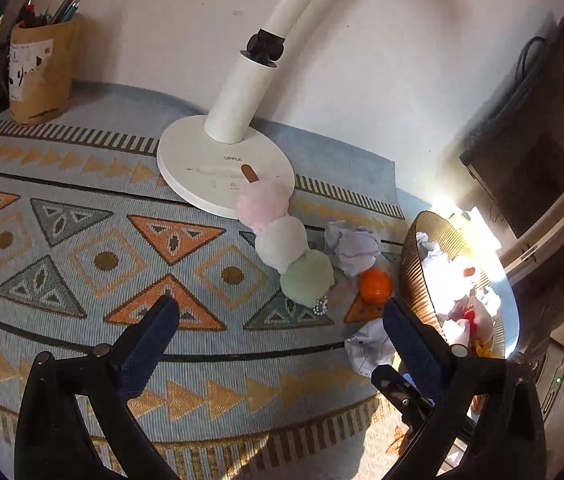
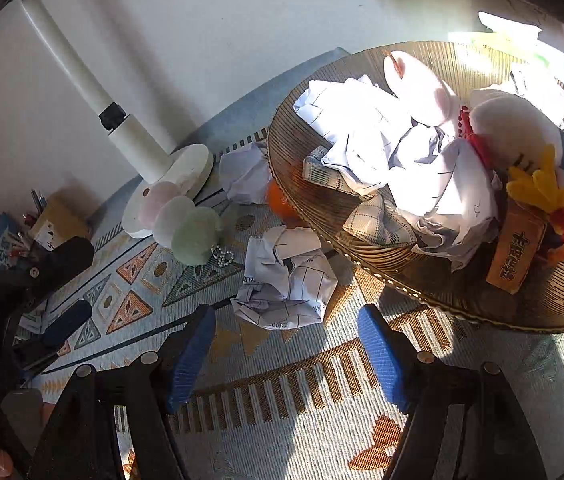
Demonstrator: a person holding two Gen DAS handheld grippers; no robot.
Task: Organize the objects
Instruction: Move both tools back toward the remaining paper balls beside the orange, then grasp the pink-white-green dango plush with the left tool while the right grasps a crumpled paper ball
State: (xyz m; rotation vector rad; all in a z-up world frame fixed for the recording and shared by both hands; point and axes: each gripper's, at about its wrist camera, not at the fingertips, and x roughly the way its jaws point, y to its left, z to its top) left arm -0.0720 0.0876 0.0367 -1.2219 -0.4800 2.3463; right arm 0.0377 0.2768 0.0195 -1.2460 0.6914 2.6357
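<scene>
Right gripper [image 2: 285, 344] — jaws apart, empty | paper ball [image 2: 287, 280] lies just ahead between fingers | your right hand is nearer — basket [image 2: 421, 280] beside.

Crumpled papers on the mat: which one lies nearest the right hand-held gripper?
The paper ball with grid lines, just ahead of the open right hand-held gripper. The other paper ball lies farther back, beside the lamp base.

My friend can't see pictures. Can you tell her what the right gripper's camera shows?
The open right gripper hovers empty just short of a crumpled paper ball on a patterned cloth. Beside it stands a brown basket of paper and plush toys; farther back lies a three-ball plush against a white lamp base.
</scene>
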